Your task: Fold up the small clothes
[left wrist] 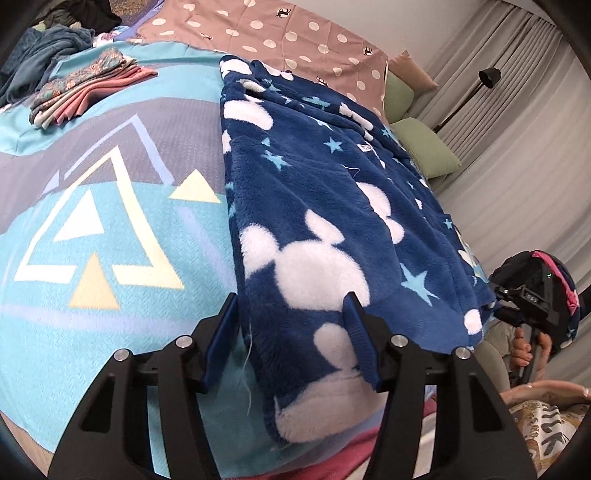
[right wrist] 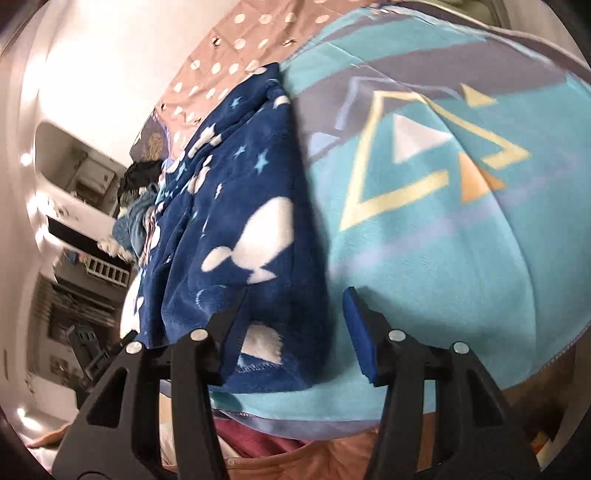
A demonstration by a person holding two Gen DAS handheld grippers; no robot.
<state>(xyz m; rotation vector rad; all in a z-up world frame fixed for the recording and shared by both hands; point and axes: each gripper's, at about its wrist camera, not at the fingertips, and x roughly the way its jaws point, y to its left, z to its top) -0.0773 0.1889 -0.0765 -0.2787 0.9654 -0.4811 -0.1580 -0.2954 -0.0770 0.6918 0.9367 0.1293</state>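
A dark blue fleece garment [left wrist: 314, 184] with white mouse-head shapes and pale stars lies spread along a teal blanket [left wrist: 110, 221] on a bed. My left gripper [left wrist: 291, 295] stands open over the garment's near corner; the fleece lies between its blue pads, which do not press on it. In the right wrist view, which is blurred, the same garment [right wrist: 229, 206] lies left of the blanket's triangle pattern [right wrist: 443, 240]. My right gripper [right wrist: 297, 295] is open, with a stitched corner of the garment between its fingers, closer to the left one.
A stack of folded clothes [left wrist: 85, 92] and a heap of dark clothes [left wrist: 44, 48] sit at the far left of the bed. Green pillows [left wrist: 424, 147] and a dotted sheet [left wrist: 277, 33] lie beyond. A hand [left wrist: 522, 349] holds the other gripper at the right. Shelves [right wrist: 92, 266] stand beside the bed.
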